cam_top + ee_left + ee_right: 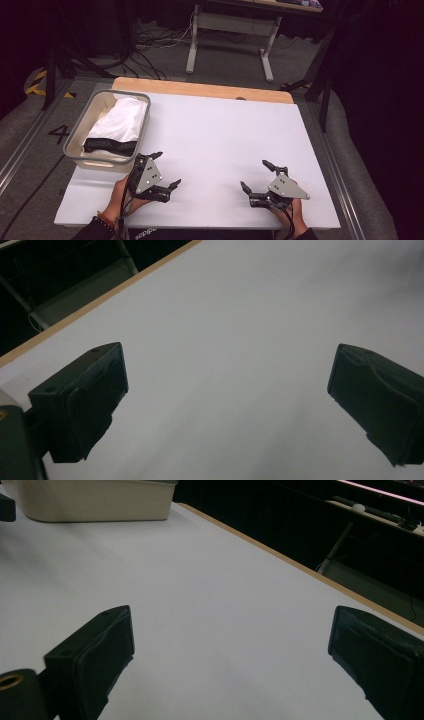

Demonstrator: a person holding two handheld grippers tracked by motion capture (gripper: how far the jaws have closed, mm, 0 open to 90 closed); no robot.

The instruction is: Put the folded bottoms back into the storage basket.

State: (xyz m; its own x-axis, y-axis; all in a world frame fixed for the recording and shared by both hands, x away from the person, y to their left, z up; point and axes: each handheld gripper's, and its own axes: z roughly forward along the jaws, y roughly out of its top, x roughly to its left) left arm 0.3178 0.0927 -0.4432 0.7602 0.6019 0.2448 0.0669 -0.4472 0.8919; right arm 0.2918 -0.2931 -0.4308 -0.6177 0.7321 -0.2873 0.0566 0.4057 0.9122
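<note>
White folded cloth point(122, 120) lies inside the basin point(82, 127), just beyond your left gripper point(166, 171); both it and your right gripper point(255, 176) gape empty, so a careless reach could snag the basin's rim.

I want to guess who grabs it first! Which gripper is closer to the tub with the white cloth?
Left. The left gripper sits just beside the tub's near corner; the right gripper is far across the table.

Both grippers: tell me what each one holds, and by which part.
Nothing is held. The left gripper and the right gripper are both open over the bare white table; the white garment lies in the basket, untouched.
</note>
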